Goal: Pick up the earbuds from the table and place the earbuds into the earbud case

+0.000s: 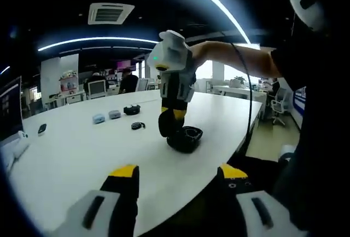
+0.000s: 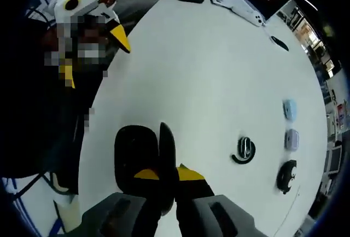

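The earbud case (image 1: 186,138) is black and open, sitting on the white table near its edge. Its lid (image 2: 167,157) stands up. More black earbuds (image 2: 244,150) lie flat on the table, well apart from the case.

The left gripper view looked level across the long white oval table (image 1: 71,155) from its edge. The right gripper view looked steeply down, close above the open black earbud case (image 2: 134,155), apparently shared by both.
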Demonstrator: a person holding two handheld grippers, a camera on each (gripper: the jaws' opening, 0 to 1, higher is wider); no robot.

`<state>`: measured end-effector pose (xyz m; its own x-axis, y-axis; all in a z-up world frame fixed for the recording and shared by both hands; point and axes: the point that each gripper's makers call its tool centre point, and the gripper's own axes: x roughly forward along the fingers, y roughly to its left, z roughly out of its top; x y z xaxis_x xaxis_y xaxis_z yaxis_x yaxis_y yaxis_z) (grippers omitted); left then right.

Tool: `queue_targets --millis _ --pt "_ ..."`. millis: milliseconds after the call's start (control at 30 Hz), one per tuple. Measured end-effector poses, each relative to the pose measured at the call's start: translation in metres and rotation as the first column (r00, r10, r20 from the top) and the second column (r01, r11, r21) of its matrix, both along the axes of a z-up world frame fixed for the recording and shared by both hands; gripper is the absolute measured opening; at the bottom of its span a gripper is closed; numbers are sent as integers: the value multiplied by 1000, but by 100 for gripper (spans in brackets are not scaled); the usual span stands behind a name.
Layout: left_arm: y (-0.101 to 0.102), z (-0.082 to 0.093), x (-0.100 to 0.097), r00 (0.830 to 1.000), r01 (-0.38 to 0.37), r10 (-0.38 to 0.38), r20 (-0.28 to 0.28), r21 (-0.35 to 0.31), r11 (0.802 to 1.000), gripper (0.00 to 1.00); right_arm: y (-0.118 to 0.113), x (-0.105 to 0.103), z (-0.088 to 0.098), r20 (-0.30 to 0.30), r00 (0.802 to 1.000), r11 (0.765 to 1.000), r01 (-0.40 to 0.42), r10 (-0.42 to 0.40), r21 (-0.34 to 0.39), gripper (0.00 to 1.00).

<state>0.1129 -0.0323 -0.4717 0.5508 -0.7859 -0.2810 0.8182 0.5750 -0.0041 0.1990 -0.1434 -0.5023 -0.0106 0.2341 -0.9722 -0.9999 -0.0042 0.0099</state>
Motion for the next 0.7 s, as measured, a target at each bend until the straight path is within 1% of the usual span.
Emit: queue_targets --millis 100,233,333,367,433,500,600,667,700 --pt "3 -2 3 1000 -18 18 -8 0 1000 62 1 -1 -1 -11 1000 1000 -3 3 -2 7" --pt "2 -3 4 1000 -23 23 -14 -6 1000 63 3 -3 -3 -25 1000 1000 -4 4 7 7" --pt "0 -5 5 1000 -20 20 -19 -10 1000 64 5 -4 -1 -32 999 999 -5 6 35 7" --pt "-1 -5 5 1000 -19 18 -21 -9 1000 64 6 -3 0 -30 1000 999 -1 2 46 9" --pt "-2 -6 4 1000 -15 15 -24 -8 1000 64 5 -3 1 -34 999 999 17 -15 43 12" --pt "-3 -7 4 1000 -11 11 -26 -5 1000 64 3 -3 1 -18 1000 999 20 -19 50 18" --pt "-4 -7 4 1000 -6 6 -27 -2 1000 64 3 -4 9 -15 999 995 36 -35 90 20" --pt "-5 -6 5 1000 -5 5 -26 0 1000 64 4 -4 18 -5 999 988 51 -51 143 23" --pt "-6 -6 5 1000 -4 4 -26 1 1000 64 4 -5 26 -3 998 981 62 -63 184 24"
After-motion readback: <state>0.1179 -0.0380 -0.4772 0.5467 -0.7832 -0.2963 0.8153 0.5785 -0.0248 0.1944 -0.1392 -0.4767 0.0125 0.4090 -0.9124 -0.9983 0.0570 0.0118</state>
